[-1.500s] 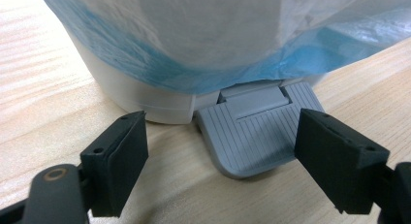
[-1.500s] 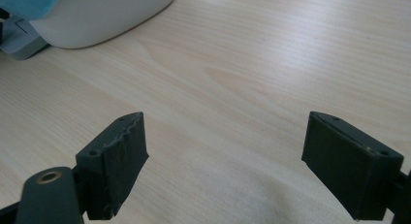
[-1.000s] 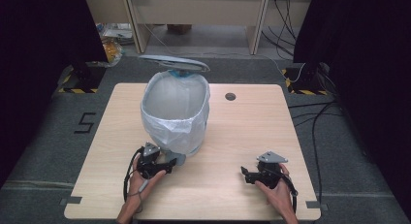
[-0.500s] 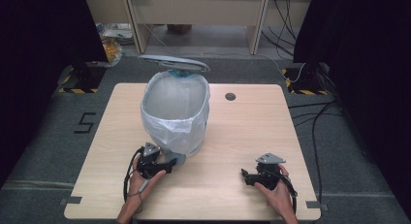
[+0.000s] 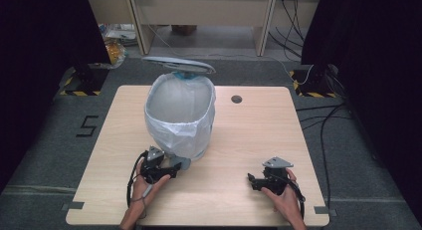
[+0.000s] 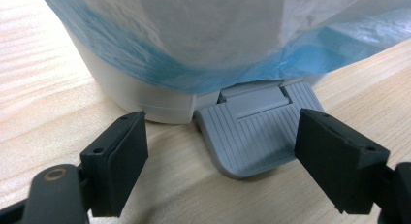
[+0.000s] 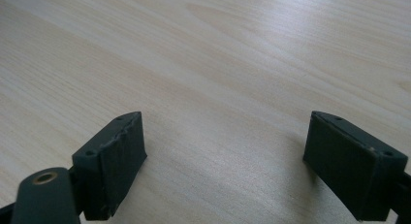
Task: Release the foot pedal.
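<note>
A white pedal bin (image 5: 180, 115) lined with a pale blue-white bag (image 6: 203, 35) stands on the table, left of centre. Its grey lid (image 5: 178, 65) is raised at the back. The grey ribbed pedal (image 6: 257, 136) juts from the bin's base toward me, low against the wood. My left gripper (image 5: 171, 169) sits right in front of that pedal (image 5: 182, 163). In the left gripper view the left gripper (image 6: 220, 136) is open, one jaw on each side of the pedal's front, and neither pad presses it. My right gripper (image 5: 251, 180) rests near the front right, and the right gripper (image 7: 225, 132) is open over bare wood.
The light wooden table (image 5: 259, 130) has a round cable hole (image 5: 236, 98) behind the centre. Dark curtains flank the scene. Cables (image 5: 323, 115) trail across the grey floor on the right, and a cabinet stands behind.
</note>
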Demonstrator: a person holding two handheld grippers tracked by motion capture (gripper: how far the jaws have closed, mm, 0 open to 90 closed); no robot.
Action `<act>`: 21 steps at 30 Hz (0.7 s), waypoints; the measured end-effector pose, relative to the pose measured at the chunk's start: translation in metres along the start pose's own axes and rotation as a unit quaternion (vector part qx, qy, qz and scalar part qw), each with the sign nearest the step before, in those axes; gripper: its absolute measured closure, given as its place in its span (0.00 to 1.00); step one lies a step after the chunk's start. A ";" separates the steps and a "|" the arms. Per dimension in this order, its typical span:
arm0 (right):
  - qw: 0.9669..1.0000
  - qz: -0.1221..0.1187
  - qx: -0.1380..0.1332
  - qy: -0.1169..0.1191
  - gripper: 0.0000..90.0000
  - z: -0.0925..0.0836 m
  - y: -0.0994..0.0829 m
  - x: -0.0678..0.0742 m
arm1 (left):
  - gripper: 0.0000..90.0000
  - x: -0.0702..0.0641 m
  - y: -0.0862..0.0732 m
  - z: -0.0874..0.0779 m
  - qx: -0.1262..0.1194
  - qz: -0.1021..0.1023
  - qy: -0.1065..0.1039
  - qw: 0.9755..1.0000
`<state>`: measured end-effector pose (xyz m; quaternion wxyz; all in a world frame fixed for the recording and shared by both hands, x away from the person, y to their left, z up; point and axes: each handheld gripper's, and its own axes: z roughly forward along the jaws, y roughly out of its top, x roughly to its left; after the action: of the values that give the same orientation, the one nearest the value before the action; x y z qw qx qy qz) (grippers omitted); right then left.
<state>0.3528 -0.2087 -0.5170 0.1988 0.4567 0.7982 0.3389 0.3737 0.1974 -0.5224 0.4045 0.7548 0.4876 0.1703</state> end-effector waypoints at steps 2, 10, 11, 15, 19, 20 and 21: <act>1.000 0.000 -0.001 0.000 0.16 0.000 0.000 0.000 | 0.21 0.000 0.000 0.000 0.000 0.000 0.000 1.000; 1.000 0.001 0.000 -0.001 0.16 0.000 0.000 0.000 | 0.21 0.000 0.000 -0.001 -0.003 0.007 0.001 1.000; 1.000 0.002 -0.001 -0.001 0.16 0.000 0.000 0.000 | 0.21 0.001 0.000 -0.002 -0.004 0.008 0.000 1.000; 1.000 0.002 0.000 -0.001 0.16 -0.001 0.000 0.000 | 0.21 0.003 0.000 -0.002 -0.011 -0.004 -0.010 1.000; 1.000 0.002 -0.001 -0.001 0.16 0.000 0.000 0.000 | 0.20 0.004 0.000 -0.003 -0.013 -0.006 -0.013 1.000; 1.000 0.002 0.000 -0.001 0.16 -0.001 0.000 0.000 | 0.20 0.004 0.000 -0.003 -0.013 -0.007 -0.014 1.000; 1.000 0.002 -0.001 -0.001 0.16 0.000 0.000 0.000 | 0.20 0.004 0.000 -0.003 -0.013 -0.007 -0.015 1.000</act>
<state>0.3521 -0.2088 -0.5171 0.1996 0.4583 0.7970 0.3391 0.3739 0.2025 -0.5218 0.4230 0.7482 0.4845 0.1628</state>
